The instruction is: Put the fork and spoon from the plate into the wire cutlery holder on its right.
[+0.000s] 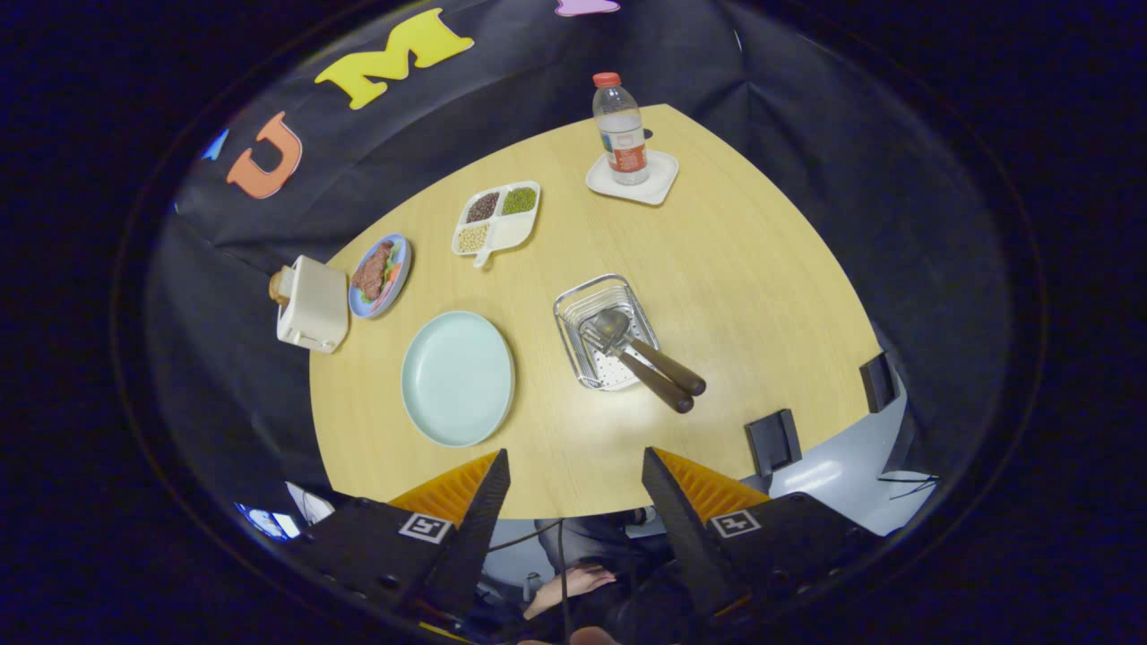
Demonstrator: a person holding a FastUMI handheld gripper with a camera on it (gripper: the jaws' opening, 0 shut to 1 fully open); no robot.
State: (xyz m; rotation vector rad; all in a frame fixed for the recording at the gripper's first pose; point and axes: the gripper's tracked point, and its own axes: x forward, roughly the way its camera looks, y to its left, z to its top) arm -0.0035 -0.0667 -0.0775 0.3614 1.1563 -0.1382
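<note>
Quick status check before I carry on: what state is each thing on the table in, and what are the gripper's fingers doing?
Gripper: open, holding nothing, above the table's near edge.
Pale green plate: empty.
Wire cutlery holder: holds both utensils.
Fork: in the holder, handle over its rim.
Spoon: in the holder beside the fork.
Water bottle: upright, capped, on a white coaster.
Divided tray: three sections filled.
Small blue plate: holds food.

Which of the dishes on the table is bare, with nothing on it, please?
The pale green round plate, just ahead of the open gripper. The small blue plate carries food, the divided tray holds beans, and the white coaster bears the bottle.
</note>
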